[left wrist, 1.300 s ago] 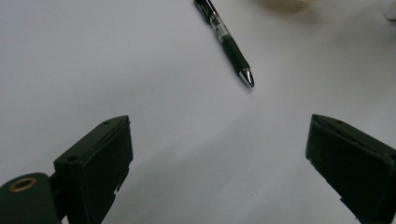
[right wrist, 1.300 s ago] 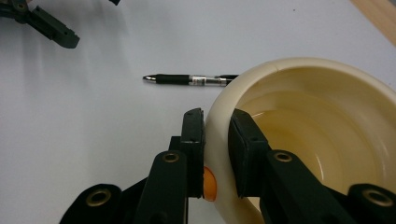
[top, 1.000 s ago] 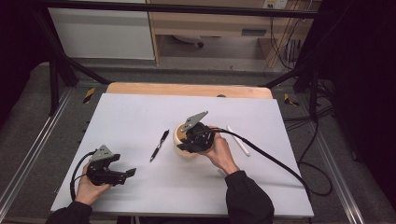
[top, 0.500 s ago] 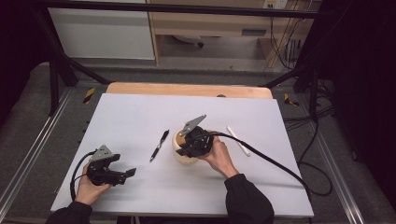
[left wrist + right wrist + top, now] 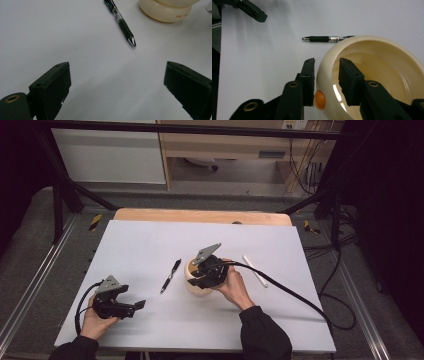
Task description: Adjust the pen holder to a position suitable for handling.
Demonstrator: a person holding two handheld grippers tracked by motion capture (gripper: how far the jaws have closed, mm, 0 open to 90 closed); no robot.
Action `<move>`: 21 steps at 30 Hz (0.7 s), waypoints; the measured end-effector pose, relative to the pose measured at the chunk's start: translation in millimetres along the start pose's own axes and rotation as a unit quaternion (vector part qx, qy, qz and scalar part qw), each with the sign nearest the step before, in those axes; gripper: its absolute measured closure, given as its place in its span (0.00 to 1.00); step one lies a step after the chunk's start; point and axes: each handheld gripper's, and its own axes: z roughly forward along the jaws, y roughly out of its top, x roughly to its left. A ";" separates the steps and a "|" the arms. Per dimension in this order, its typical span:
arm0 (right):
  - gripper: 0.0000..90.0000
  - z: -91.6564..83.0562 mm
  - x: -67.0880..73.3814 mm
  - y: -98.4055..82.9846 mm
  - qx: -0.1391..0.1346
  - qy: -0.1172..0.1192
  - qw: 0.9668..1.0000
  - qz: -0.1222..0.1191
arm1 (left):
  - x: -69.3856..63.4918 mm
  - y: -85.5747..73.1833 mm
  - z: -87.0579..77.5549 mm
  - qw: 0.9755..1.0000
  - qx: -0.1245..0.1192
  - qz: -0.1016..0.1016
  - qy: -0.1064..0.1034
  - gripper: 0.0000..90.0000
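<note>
A cream bowl [image 5: 190,272] stands upright on the white table [image 5: 150,240], with an orange mark [image 5: 319,100] on its outer wall. My right gripper [image 5: 196,281] straddles the bowl's rim [image 5: 325,62], one jaw outside and one inside. Its jaws have just been opening, and a narrow gap shows on each side of the wall. A black pen [image 5: 171,275] lies just left of the bowl. My left gripper [image 5: 137,305] rests near the front left, open, with only bare table between its jaws [image 5: 116,87]. From there the pen [image 5: 122,22] and bowl [image 5: 165,12] lie ahead.
A thin white stick [image 5: 255,270] lies right of the bowl. The right gripper's black cable [image 5: 290,295] trails across the table's right side. A wooden strip [image 5: 200,215] edges the far side, with metal rails [image 5: 30,290] along the sides.
</note>
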 end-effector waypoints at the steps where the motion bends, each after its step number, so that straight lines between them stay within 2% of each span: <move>1: 0.66 -0.9 0.4 0.5 -0.004 -0.001 1.000 -0.001 | 0.0 0.0 0.1 1.000 0.000 0.000 -0.001 0.08; 4: 0.58 -5.9 1.3 1.9 -0.011 -0.006 1.000 0.002 | 0.1 -0.1 0.4 1.000 0.001 0.000 0.000 0.08; 9: 0.32 -18.9 1.8 1.4 -0.034 -0.034 0.998 0.028 | 0.1 -0.1 0.5 1.000 0.001 0.000 0.000 0.08; 15: 0.17 -32.1 -1.7 -5.8 -0.032 -0.043 0.996 0.065 | -0.3 -0.2 0.9 1.000 0.001 -0.001 0.001 0.08; 21: 0.05 -42.0 -0.5 -18.3 -0.027 -0.070 0.995 0.072 | -0.6 -0.2 1.4 1.000 0.002 -0.001 0.001 0.08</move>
